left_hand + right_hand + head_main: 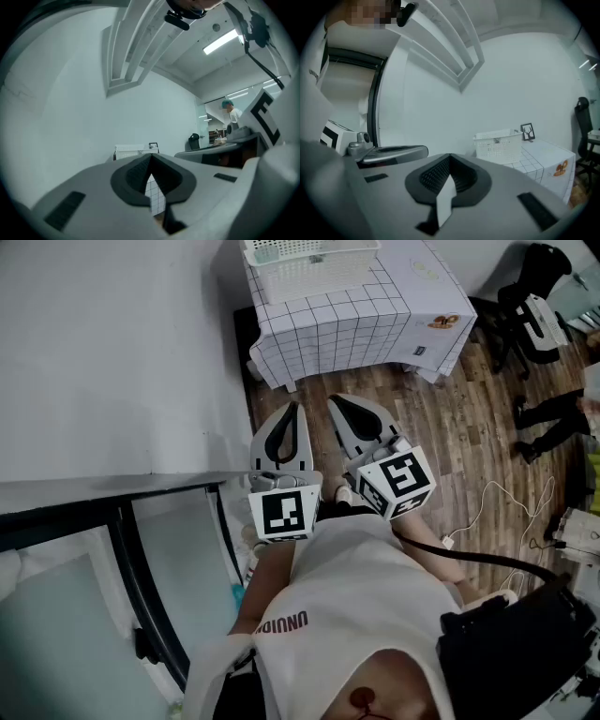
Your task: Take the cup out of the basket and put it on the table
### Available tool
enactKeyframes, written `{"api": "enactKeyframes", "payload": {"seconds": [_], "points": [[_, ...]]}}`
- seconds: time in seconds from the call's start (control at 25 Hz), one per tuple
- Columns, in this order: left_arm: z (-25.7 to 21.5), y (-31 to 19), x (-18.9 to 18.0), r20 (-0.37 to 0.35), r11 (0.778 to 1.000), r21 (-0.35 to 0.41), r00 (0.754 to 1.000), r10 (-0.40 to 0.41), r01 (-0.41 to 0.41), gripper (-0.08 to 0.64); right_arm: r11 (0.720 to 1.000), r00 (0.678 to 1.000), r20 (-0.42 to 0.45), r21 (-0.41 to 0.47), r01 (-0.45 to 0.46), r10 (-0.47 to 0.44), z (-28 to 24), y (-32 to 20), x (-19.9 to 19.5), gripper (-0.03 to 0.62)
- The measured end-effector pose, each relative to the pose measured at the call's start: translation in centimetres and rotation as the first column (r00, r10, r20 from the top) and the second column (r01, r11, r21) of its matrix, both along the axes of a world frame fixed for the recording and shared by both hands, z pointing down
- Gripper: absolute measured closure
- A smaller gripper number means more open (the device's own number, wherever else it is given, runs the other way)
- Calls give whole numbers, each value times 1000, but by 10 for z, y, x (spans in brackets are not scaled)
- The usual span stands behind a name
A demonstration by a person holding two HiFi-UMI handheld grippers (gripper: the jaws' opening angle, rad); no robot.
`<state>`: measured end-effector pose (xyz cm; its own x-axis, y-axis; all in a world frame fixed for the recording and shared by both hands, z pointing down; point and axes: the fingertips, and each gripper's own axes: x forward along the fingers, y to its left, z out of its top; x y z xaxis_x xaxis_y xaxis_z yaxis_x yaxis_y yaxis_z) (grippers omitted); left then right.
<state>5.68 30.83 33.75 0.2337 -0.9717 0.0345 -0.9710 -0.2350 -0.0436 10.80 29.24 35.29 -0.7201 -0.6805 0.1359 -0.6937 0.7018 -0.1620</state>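
Note:
A white slotted basket (309, 268) stands at the back of a table under a grid-patterned cloth (337, 324), well ahead of me. A pale thing lies in its left end; I cannot make out a cup. Both grippers are held close to the person's body, over the wooden floor, short of the table. My left gripper (296, 407) points at the table with its jaws together and nothing in them. My right gripper (334, 401) beside it is shut and empty too. The basket (499, 145) shows far beyond the right jaws, and smaller (133, 151) beyond the left ones.
A white wall runs along the left, with a dark-framed glass partition (169, 559) lower left. A small picture frame (528, 131) stands behind the basket. A black office chair (525, 306) is at the right, with white cables (497, 502) on the floor. A person (229, 112) stands far off.

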Motion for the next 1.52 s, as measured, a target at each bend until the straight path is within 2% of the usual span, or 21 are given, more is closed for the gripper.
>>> {"api": "enactKeyframes", "payload": {"seconds": [0.28, 0.48, 0.64, 0.72, 1.0, 1.08, 1.16, 1.32, 1.52], "points": [[0, -1, -2, -20, 1000, 6, 1000, -8, 8, 548, 1000, 1000, -1, -6, 4, -4, 2, -1, -3, 574], [3, -2, -5, 13, 1000, -15, 1000, -9, 9, 548, 1000, 1000, 2, -10, 7, -7, 3, -3, -7, 574], [-3, -4, -11, -47, 999, 15, 998, -38, 38, 548, 1000, 999, 39, -28, 9, -7, 2, -5, -10, 574], [-4, -5, -15, -55, 999, 17, 997, -47, 48, 548, 999, 998, 55, -35, 7, -5, 1, -8, -10, 574], [12, -8, -43, -44, 997, -23, 996, -77, 76, 548, 999, 998, 57, -24, -22, 23, 6, -24, -19, 572], [17, -9, -47, -17, 997, -44, 998, -67, 66, 548, 999, 997, 64, -31, -33, 34, 7, -26, -21, 572], [19, -14, -44, -15, 998, -43, 999, -49, 48, 548, 998, 996, 69, -36, -46, 48, 6, -31, -19, 572], [16, -31, -41, -54, 999, -27, 997, -46, 45, 548, 998, 996, 75, -31, -50, 52, 6, -48, -19, 572], [19, -65, -47, -32, 997, -32, 997, -67, 66, 548, 1000, 995, 98, -21, -20, 22, 6, -84, -26, 572]]}}
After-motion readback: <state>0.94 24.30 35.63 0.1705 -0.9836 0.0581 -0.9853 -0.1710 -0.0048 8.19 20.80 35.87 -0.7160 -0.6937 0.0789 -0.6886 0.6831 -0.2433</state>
